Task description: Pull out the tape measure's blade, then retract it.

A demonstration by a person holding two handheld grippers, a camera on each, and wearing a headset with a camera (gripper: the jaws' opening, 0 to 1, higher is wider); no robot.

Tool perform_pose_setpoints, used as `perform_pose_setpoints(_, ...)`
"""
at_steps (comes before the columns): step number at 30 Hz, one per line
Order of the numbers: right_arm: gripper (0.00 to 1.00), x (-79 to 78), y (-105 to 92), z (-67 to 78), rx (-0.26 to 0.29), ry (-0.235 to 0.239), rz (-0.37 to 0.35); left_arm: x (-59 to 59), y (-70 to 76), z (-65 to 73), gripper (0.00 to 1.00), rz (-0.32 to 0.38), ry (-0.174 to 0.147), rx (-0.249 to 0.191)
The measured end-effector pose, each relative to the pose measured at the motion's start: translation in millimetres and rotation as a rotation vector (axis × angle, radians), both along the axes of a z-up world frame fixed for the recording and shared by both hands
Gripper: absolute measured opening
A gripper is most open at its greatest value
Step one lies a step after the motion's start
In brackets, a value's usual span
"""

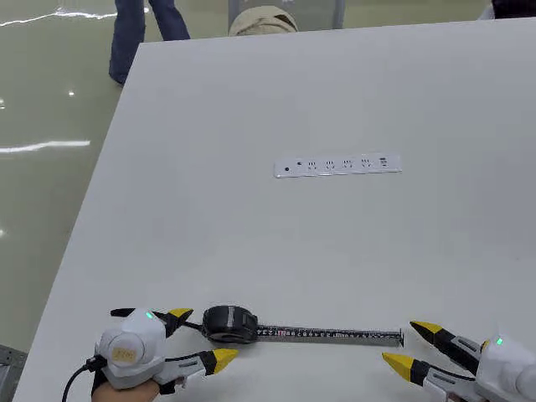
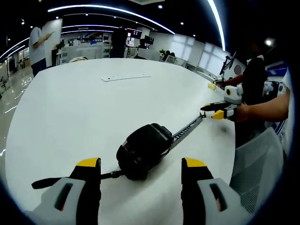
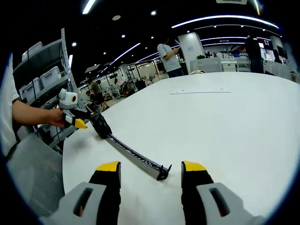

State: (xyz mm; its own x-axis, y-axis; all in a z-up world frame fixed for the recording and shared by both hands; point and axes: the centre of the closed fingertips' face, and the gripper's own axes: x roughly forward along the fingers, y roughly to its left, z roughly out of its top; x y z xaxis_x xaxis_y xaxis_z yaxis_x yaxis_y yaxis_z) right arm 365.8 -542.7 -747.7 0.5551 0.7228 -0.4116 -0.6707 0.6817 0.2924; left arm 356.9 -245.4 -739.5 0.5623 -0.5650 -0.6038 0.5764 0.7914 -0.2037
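Nearest in the head view, the left gripper (image 1: 203, 337) sits at the near edge of the white table (image 1: 251, 234) with its yellow-tipped jaws spread wide. The black tape measure (image 1: 229, 323) lies between and just beyond their tips, not pinched, and its strap (image 2: 47, 181) trails back past the left jaw. From the case the blade (image 1: 327, 335) runs flat along the table to the right, ending in its hook (image 3: 162, 172) just in front of the right gripper (image 1: 411, 344), whose jaws are likewise apart and hold nothing; farther back a white power strip (image 1: 337, 165) lies mid-table.
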Motion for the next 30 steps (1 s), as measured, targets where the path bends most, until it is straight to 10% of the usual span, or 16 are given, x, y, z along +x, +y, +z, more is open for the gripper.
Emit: perform_pose_setpoints(30, 0.53, -26.4, 4.5, 33.7, -0.017, -0.077, -0.028, -38.4, 5.4, 20.1, 0.72, 0.103, -0.030, -0.025)
